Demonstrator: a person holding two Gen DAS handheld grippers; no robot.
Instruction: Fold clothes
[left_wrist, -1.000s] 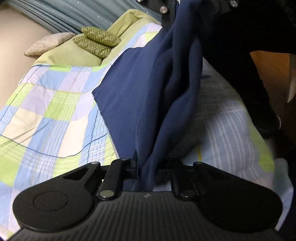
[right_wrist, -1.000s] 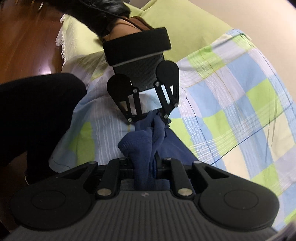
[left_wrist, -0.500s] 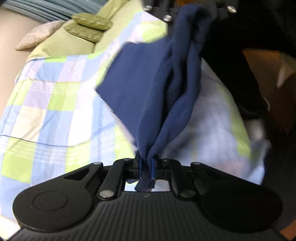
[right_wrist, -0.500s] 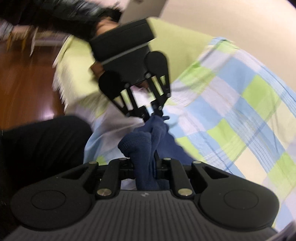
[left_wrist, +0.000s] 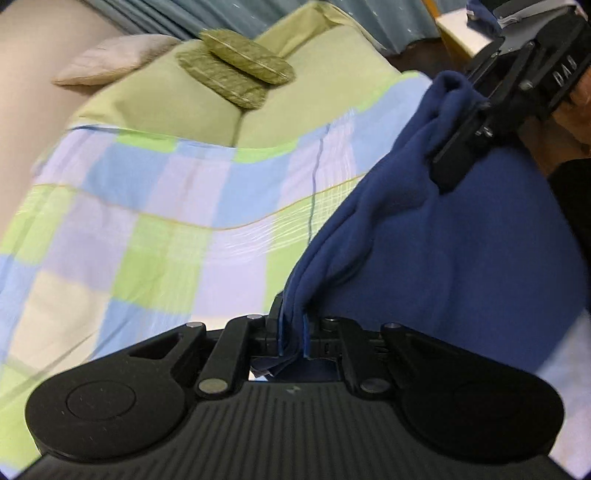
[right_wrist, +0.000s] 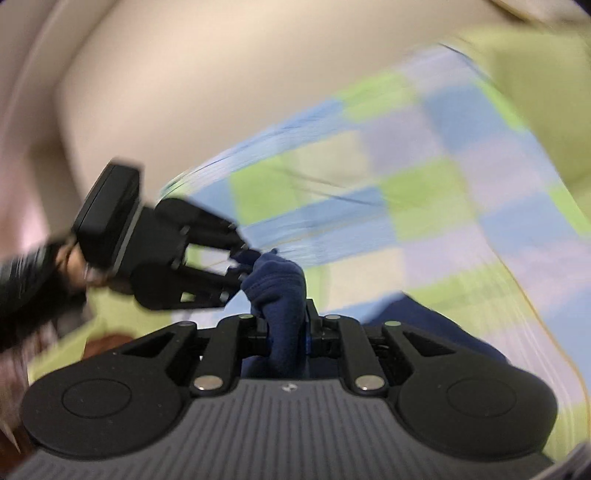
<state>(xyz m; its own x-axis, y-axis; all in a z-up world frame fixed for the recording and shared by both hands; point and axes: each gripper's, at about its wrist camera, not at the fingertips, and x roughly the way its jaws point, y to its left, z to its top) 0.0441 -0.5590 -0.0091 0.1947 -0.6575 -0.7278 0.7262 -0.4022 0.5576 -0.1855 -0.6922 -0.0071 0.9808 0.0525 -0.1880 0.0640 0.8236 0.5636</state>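
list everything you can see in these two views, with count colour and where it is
navy garment: one, dark blue, held up over the bed, pinched at two spots
checked bedcover: one, blue, green and lilac squares, spread across the bed
green sheet: one, plain light green, at the bed's far end
patterned cushions: two, olive green, stacked on the green sheet
pale pillow: one, beige, beside the cushions by the wall
curtain: one, grey-blue, behind the bed
left gripper: one, black, shut on the garment's edge
right gripper: one, black, shut on a bunched fold

Bed (left_wrist: 166, 110): checked quilt (left_wrist: 147, 229), pillows (left_wrist: 236, 77) (probably three).
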